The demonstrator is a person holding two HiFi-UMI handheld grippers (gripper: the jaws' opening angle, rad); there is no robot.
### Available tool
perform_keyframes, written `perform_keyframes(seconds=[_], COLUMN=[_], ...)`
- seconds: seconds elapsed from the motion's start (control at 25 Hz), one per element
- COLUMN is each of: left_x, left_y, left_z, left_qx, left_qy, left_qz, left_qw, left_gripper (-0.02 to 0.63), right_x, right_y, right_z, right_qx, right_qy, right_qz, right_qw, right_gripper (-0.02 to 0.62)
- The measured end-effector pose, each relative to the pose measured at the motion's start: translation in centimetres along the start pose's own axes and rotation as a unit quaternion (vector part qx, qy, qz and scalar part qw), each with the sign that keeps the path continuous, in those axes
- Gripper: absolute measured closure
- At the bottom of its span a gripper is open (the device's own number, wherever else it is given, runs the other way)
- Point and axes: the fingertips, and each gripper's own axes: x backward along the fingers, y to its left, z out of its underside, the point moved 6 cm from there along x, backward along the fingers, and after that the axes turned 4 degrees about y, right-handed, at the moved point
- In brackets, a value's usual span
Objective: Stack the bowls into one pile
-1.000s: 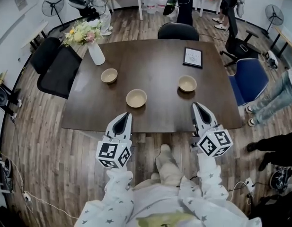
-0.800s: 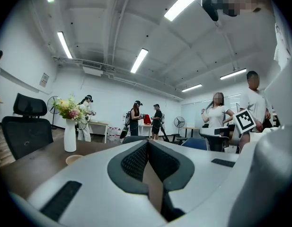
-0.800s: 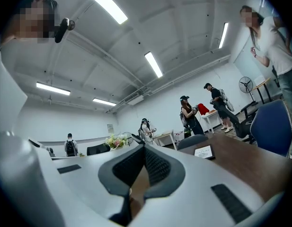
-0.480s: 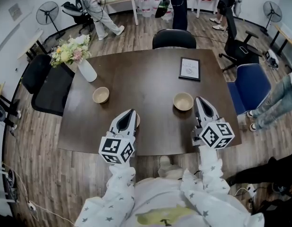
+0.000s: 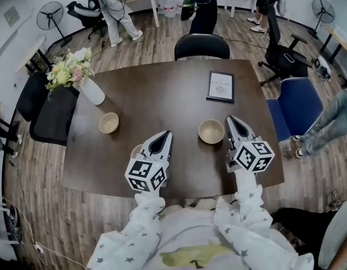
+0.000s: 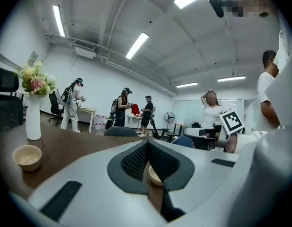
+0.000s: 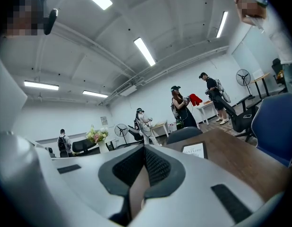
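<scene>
Dark wooden table (image 5: 162,94) on plank flooring (image 5: 44,207), with people (image 5: 207,10) busy at the top of the frame. Three bowls on the table: the left bowl (image 5: 109,122), the right bowl (image 5: 211,131), and the third bowl (image 5: 136,149) peeking out beside the left gripper (image 5: 165,135). One vase of flowers (image 5: 86,83), one framed card (image 5: 220,86). The left gripper's jaws are together, holding nothing. The right gripper (image 5: 232,120), just right of the right bowl, is also closed and empty. Only the head view catches all three bowls; the left gripper view shows two, and the right gripper view adds the ceiling lights (image 7: 145,51).
</scene>
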Motion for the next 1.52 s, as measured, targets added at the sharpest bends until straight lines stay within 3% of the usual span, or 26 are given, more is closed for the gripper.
perform_keyframes(seconds=[0.44, 0.56, 0.8, 1.16, 1.36, 1.52], left_x=[-3.8, -4.8, -7.2, -8.8, -8.5, -8.3], left_y=[0.2, 0.4, 0.3, -0.3, 0.1, 0.5], left_z=[3.6, 4.4, 6.8, 9.0, 9.4, 9.5], left_qx=[0.035, 0.042, 0.062, 0.077, 0.085, 0.088], left_qy=[0.075, 0.094, 0.133, 0.164, 0.167, 0.165], left_qz=[0.042, 0.054, 0.073, 0.080, 0.073, 0.068], left_qw=[0.9957, 0.9932, 0.9865, 0.9802, 0.9796, 0.9800], left_gripper=[0.581, 0.581, 0.581, 0.581, 0.581, 0.581], right_x=[-3.4, -4.4, -6.1, -7.5, -7.7, -7.7], right_y=[-3.2, -3.9, -5.8, -7.2, -7.2, -7.3], right_z=[5.5, 6.9, 9.9, 12.8, 13.2, 13.1], right_qx=[0.013, -0.003, -0.014, -0.035, -0.025, -0.031], right_qy=[0.116, 0.144, 0.198, 0.255, 0.272, 0.270], right_qz=[0.057, 0.068, 0.088, 0.094, 0.103, 0.101], right_qw=[0.991, 0.987, 0.976, 0.962, 0.956, 0.957], right_gripper=[0.566, 0.466, 0.431, 0.434, 0.538, 0.552])
